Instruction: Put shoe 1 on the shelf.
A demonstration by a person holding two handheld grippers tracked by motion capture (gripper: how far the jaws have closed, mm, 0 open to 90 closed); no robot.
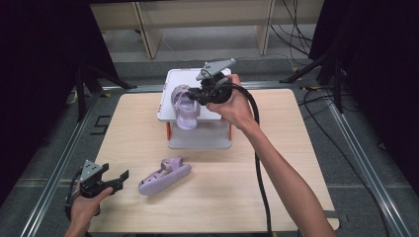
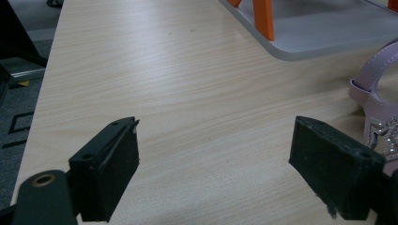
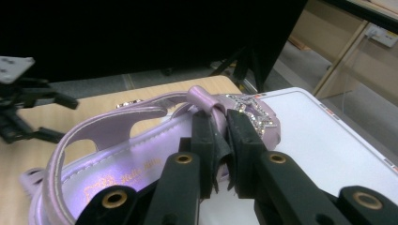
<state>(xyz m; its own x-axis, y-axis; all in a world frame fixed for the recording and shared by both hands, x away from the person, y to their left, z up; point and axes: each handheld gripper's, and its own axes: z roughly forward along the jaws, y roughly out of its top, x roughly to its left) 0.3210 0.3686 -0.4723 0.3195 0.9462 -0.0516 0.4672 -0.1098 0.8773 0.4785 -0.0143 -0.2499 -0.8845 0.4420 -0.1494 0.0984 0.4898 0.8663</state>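
Two lilac sandals with glittery star trim are in play. One sandal (image 1: 184, 106) hangs above the white top of a small shelf stand (image 1: 168, 86), with my right gripper (image 1: 197, 94) shut on its strap. In the right gripper view the jaws pinch that strap of the held sandal (image 3: 141, 150) just behind the star. The other sandal (image 1: 164, 176) lies on its side on the wooden table, and its strap (image 2: 375, 93) shows at the right edge of the left gripper view. My left gripper (image 1: 118, 180) rests at the table's front left, open and empty, pointing toward that sandal.
The stand has orange legs (image 2: 264, 18) and a grey lower shelf (image 1: 200, 140) at the table's far middle. The wooden tabletop (image 1: 276, 163) is framed by metal rails (image 1: 363, 168), with black curtains on both sides. A black cable (image 1: 259, 168) trails along the right forearm.
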